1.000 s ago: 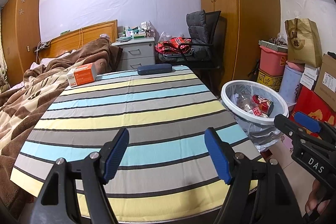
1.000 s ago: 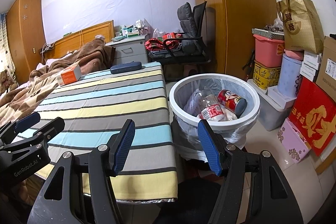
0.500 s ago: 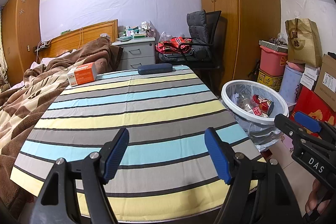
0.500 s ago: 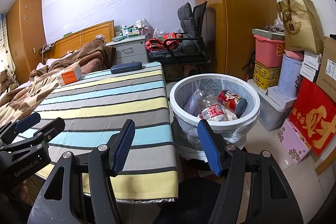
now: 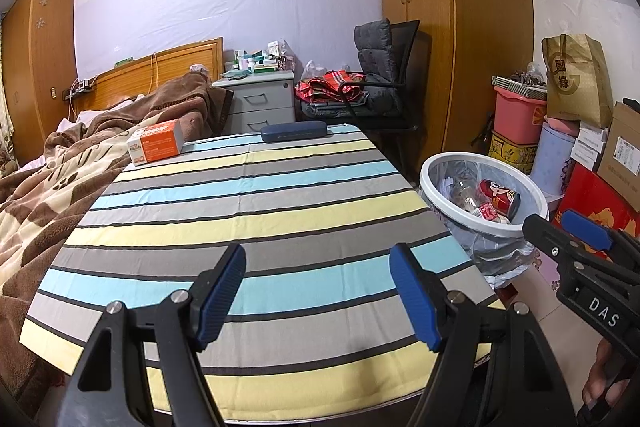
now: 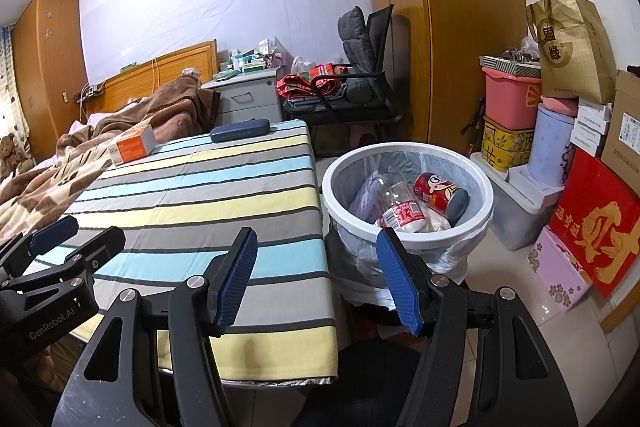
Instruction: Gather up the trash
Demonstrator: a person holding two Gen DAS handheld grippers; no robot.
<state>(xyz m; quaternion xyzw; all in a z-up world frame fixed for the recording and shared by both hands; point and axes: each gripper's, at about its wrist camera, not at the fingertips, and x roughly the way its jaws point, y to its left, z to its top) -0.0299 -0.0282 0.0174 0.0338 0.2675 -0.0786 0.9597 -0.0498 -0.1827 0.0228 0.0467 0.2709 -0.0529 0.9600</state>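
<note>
Hovering over the near edge of the striped blue, yellow and grey tablecloth-covered table (image 5: pixel 256 195), the left gripper (image 5: pixel 318 291) sits at the bottom centre of its own view, blue-padded jaws spread apart with nothing between them. Far up the cloth, at the upper left, an orange and white cardboard box (image 5: pixel 157 146) rests near the corner, and just right of it a dark blue oblong case (image 5: pixel 294 131) lies along the far edge. Over to the right of the table, on the floor, stands the white round plastic bin lined with a clear bag (image 5: pixel 430 174); inside it lie a red printed drink can (image 5: pixel 498 195) and a clear plastic bottle with a red label (image 6: pixel 402 213). At the right edge the right gripper (image 6: pixel 316 275) pokes in; in its own view it fills the bottom centre, jaws likewise released and empty, framing the table's corner and the bin's rim.
</note>
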